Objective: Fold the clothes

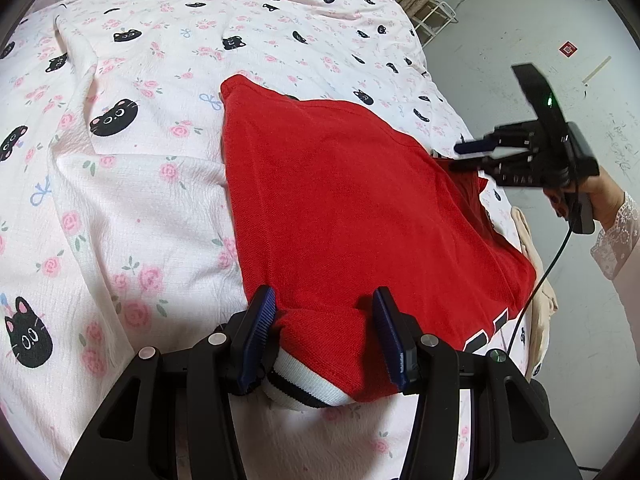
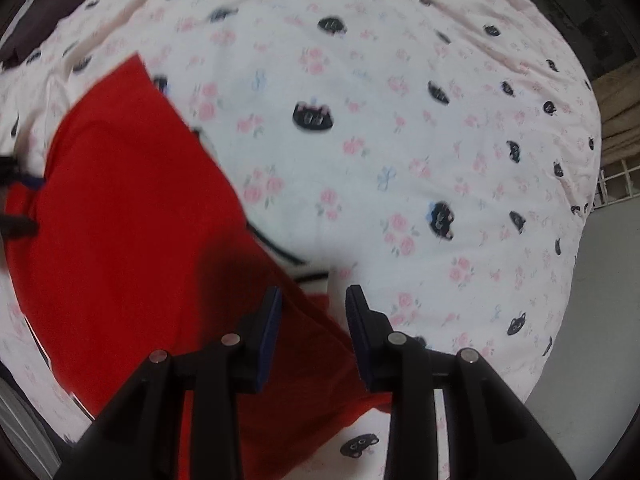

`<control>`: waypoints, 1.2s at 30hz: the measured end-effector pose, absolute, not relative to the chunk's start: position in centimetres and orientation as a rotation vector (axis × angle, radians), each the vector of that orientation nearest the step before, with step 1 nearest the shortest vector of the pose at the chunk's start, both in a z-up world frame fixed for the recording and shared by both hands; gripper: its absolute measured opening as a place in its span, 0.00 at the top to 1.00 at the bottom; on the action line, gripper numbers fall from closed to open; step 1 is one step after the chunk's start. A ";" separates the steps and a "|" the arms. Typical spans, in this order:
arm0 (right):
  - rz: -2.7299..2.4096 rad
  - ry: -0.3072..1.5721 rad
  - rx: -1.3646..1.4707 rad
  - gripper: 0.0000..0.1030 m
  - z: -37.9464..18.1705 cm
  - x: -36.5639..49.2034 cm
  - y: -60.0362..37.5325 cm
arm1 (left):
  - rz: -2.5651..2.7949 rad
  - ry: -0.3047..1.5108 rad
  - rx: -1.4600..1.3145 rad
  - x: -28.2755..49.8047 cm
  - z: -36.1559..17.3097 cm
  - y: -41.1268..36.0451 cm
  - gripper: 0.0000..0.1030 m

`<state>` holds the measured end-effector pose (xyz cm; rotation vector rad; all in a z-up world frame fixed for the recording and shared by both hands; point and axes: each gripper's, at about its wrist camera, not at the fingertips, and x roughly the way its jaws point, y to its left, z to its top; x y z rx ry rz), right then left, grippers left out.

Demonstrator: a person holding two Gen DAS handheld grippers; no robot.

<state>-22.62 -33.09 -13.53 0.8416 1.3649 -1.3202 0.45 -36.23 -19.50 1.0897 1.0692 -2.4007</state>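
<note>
A bed (image 1: 132, 184) fills both views, covered in a crinkled pale pink sheet printed with roses, bows and black cat faces; grey floor (image 1: 520, 60) shows past its edge. On it lies our red shirt (image 1: 340, 200), folded into a long panel, its knit finely pebbled, with a ribbed white cuff (image 1: 304, 384) striped in black at the near end.

Our left hand-held gripper (image 1: 324, 332) has its jaws partly apart around that near end. The left pad seems to touch the bunched cloth while the right pad stands off, so we judge it a loose hold at best, not a firm clamp. Our right hand-held gripper (image 2: 312, 332) hangs over the shirt's far edge, jaws apart with nothing pinched between them (the cloth lies beneath, and the view is blurred).

The step in hand looks like another fold, or smoothing the panel. To do it well, we should close the left pads on both layers by the cuff, take the matching corner with the right, lift the two evenly, and lay the edge square so the soft knit doesn't drag or wrinkle. The thick ribbing may slip, so we should bite the cloth deep.
</note>
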 end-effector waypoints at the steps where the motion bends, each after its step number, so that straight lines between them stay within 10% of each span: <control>1: -1.308 1.381 0.844 0.69 -13.9 -22.5 -32.8 | -2.401 1.069 1.090 0.4 -19.5 -36.2 0.56; 9: -1.331 1.394 0.842 0.97 -14.1 -23.0 -32.5 | -2.401 1.071 1.089 0.4 -19.5 -36.2 0.56; 16: -1.416 1.403 0.815 0.96 -13.8 -24.2 -33.1 | -2.403 1.074 1.087 0.6 -19.6 -36.2 0.56; 19: -1.455 1.398 0.810 0.94 -14.0 -24.5 -33.2 | -2.404 1.073 1.086 0.7 -19.6 -36.2 0.56; 23: -1.606 1.302 0.841 0.58 -12.6 -26.1 -32.4 | -2.403 1.080 1.085 0.8 -19.6 -36.2 0.56; 29: -1.792 0.843 1.088 0.57 -9.2 -31.6 -28.3 | -2.403 1.067 1.085 0.7 -19.6 -36.2 0.56; 36: -1.651 0.920 1.128 0.64 -12.0 -32.3 -25.5 | -2.407 1.052 1.082 0.6 -19.6 -36.1 0.56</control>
